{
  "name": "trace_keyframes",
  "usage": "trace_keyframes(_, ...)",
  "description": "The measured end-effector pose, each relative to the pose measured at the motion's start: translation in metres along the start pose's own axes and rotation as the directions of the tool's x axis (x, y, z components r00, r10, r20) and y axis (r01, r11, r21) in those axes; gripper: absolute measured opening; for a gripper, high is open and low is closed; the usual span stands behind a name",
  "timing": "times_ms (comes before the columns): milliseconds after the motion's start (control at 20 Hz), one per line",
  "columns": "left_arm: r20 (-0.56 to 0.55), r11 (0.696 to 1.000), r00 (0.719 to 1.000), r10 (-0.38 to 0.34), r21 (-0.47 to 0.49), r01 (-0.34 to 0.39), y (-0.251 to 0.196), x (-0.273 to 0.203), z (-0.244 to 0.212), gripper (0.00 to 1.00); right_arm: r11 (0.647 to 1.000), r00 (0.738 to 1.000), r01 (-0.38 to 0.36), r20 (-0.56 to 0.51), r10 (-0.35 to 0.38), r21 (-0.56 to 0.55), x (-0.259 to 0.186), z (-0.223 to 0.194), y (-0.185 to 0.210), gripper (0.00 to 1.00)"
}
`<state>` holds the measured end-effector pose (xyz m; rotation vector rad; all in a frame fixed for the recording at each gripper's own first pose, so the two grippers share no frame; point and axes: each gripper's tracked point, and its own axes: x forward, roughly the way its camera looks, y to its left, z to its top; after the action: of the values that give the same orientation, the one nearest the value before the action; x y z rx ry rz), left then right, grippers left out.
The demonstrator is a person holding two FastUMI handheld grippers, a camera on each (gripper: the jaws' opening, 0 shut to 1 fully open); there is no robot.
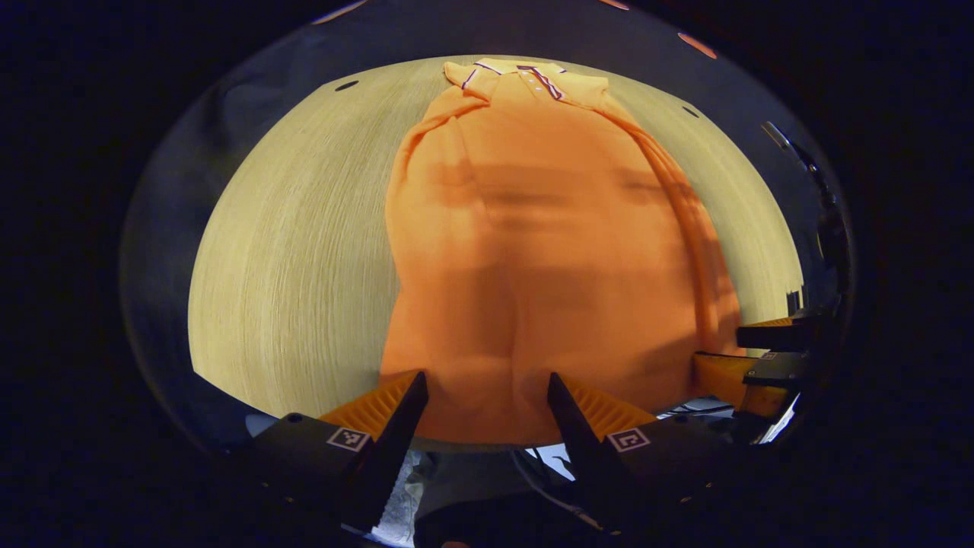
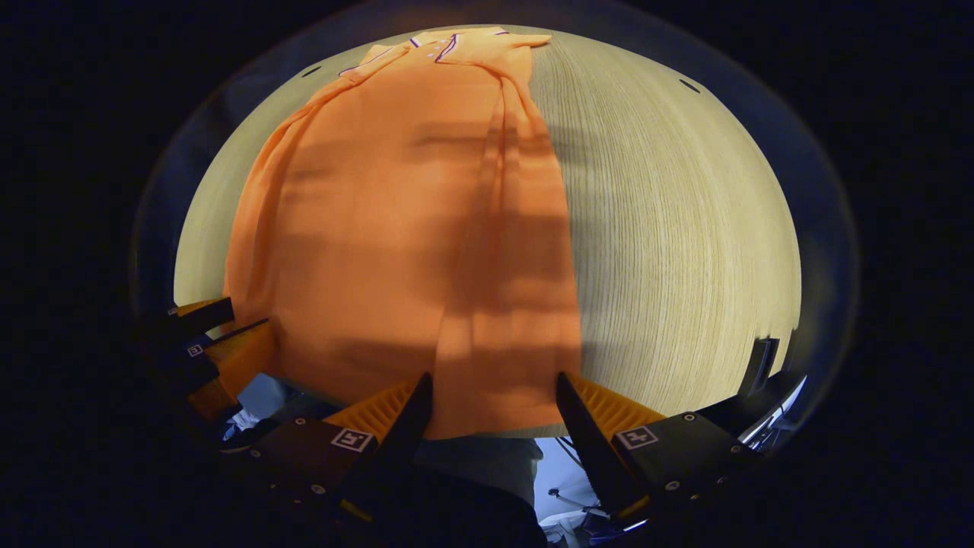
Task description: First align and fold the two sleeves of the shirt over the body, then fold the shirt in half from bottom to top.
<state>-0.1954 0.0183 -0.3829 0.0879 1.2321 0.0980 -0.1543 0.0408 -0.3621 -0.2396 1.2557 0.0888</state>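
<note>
**Both grippers poised at the shirt's bottom hem**

In the left gripper view, my left gripper point(image 1: 487, 396) sits at the bottom centre of the frame, its two fingers spread wide with a clear gap between them. Through that gap I see the lower edge of the orange shirt point(image 1: 533, 251); the fingers frame the hem without pinching it. At the lower right of the same frame, my right gripper point(image 1: 753, 354) shows at the shirt's right edge, near the hem.

In the right gripper view, my right gripper point(image 2: 493, 396) also sits at the bottom centre, fingers wide apart, the hem lying in the gap and not clamped. At the lower left of this frame my left gripper point(image 2: 221, 335) appears beside the shirt's left edge.

The shirt point(image 2: 411, 228) lies flat on a pale wood-grain table point(image 1: 297, 251), stretching from the bottom centre up to the top of each frame, where its collar point(image 1: 517, 74) with dark trim lies. Both sleeves are folded inward over the body, making long lengthwise creases. Soft shadows cross the fabric. The table point(image 2: 670, 228) extends bare to the side.
</note>
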Motion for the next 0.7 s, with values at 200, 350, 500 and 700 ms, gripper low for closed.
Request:
trace_keyframes(200, 0.006, 1.000, 1.000, -0.006, 0.012, 0.006, -0.004, -0.001, 0.001, 0.98, 1.000, 1.000, -0.003, 0.008, 0.003, -0.013, 0.000, 0.001, 0.007, 0.89)
trace_keyframes(350, 0.035, 0.999, 0.999, -0.028, 0.023, 0.028, -0.011, 0.002, 0.011, 0.63, 0.999, 1.000, -0.012, 0.024, 0.013, -0.041, -0.001, 0.002, 0.017, 0.50)
trace_keyframes(500, 0.054, 0.995, 0.994, -0.098, 0.021, 0.097, -0.029, 0.008, 0.018, 0.04, 0.998, 0.996, -0.053, 0.072, 0.056, -0.043, 0.001, 0.009, 0.020, 0.12)
trace_keyframes(700, 0.040, 0.990, 0.990, -0.135, -0.029, 0.136, -0.027, 0.006, 0.017, 0.01, 0.993, 0.989, -0.119, 0.095, 0.117, 0.014, 0.000, 0.009, 0.020, 0.01)
